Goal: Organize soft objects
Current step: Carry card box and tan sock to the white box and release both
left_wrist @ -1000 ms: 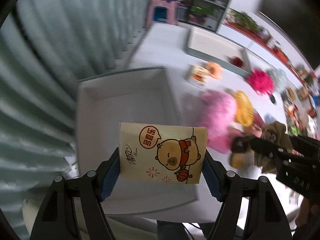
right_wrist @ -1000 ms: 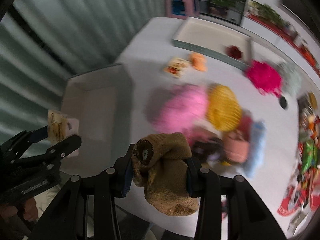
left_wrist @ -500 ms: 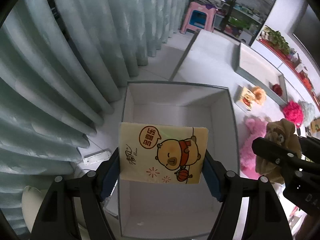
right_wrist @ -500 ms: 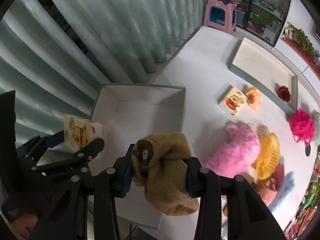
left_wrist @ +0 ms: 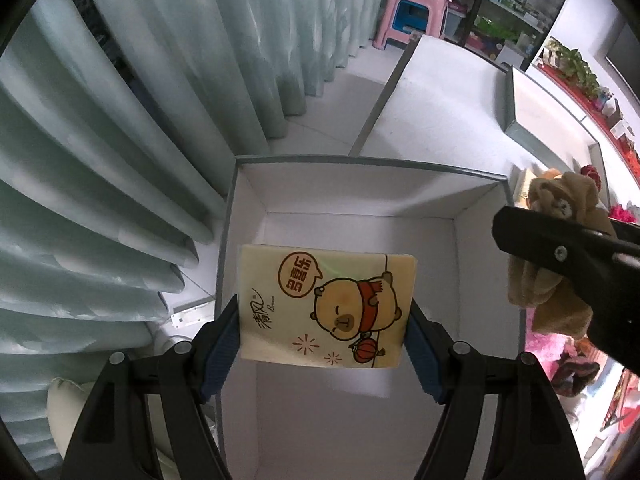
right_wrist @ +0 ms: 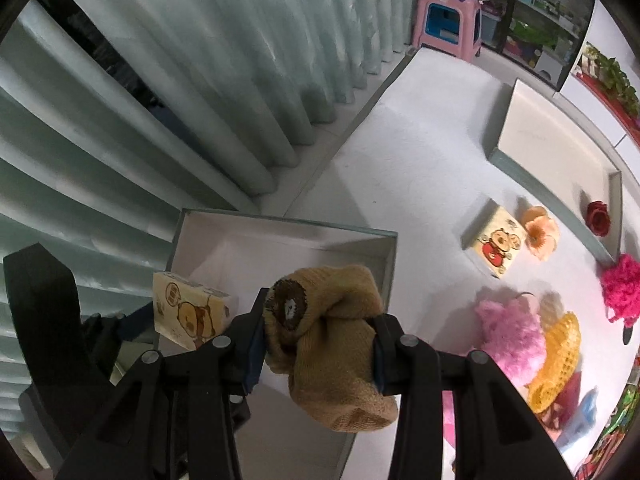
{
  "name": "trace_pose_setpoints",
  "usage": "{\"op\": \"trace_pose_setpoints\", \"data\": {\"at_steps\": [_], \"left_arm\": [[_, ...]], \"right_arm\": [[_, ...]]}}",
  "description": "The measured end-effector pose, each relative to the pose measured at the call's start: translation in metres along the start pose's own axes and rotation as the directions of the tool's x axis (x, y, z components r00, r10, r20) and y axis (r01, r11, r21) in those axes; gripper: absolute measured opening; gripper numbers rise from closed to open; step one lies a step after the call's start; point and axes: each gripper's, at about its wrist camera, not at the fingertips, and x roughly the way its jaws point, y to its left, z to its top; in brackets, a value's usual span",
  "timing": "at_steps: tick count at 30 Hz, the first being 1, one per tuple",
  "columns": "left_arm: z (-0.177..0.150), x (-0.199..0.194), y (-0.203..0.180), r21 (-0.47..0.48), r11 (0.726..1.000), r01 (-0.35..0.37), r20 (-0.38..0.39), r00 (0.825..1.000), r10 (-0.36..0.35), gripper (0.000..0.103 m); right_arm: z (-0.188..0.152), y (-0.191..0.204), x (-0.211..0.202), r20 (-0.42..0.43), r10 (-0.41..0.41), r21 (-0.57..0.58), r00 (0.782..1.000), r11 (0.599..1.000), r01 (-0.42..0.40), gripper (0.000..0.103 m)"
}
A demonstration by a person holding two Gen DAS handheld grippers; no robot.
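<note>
Cream-yellow film wraps the soft pack of tissues printed with a cartoon bear (left_wrist: pixel 326 308), and the left gripper (left_wrist: pixel 324 344) pinches it by its two short ends, blue pads pressed flat against the sides. It hangs above the open white cardboard box with a grey rim (left_wrist: pixel 400 164), over the near part of the bare floor. The pack looks light and squashy; its film may be slick, so holding it across the narrow ends, low on the body, seems the safer grip, and a firm squeeze would only dent it.

In the right gripper (right_wrist: pixel 318 346) sits a bundled tan knitted sock with a brown lion patch (right_wrist: pixel 332 328), clamped at its bunched middle, the loose toe drooping below the pads. It hovers over the right side of that box. Knit like this is limp and grippy, unlikely to slip, though the hanging end could catch on the box wall.

Further out on the white table (right_wrist: pixel 420 140) lie a second bear-printed tissue pack (right_wrist: pixel 494 242), an orange fabric flower (right_wrist: pixel 540 232) and a fluffy pink plush heap (right_wrist: pixel 510 334). The heap's lower items are cut off by the frame edge and hard to tell apart. The near wall of the box is hidden behind both grippers.
</note>
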Motion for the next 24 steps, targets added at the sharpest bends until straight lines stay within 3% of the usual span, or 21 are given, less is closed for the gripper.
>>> {"op": "trace_pose_setpoints", "data": {"at_steps": [20,23,24], "left_arm": [[-0.002,0.026,-0.005,0.005,1.0,-0.008,-0.042,0.999,0.009,0.076],[-0.003,0.024,-0.009,0.024,1.0,-0.017,-0.03,0.999,0.018,0.078],[-0.003,0.024,-0.009,0.026,1.0,-0.015,-0.03,0.999,0.016,0.084]], "right_arm": [[0.006,-0.005,0.038,-0.075,0.011,0.011,0.997,1.0,-0.01,0.045],[0.007,-0.008,0.04,-0.078,0.025,0.018,0.997,1.0,-0.023,0.049],[0.007,-0.009,0.04,-0.077,0.03,0.02,0.997,0.999,-0.029,0.056]]}}
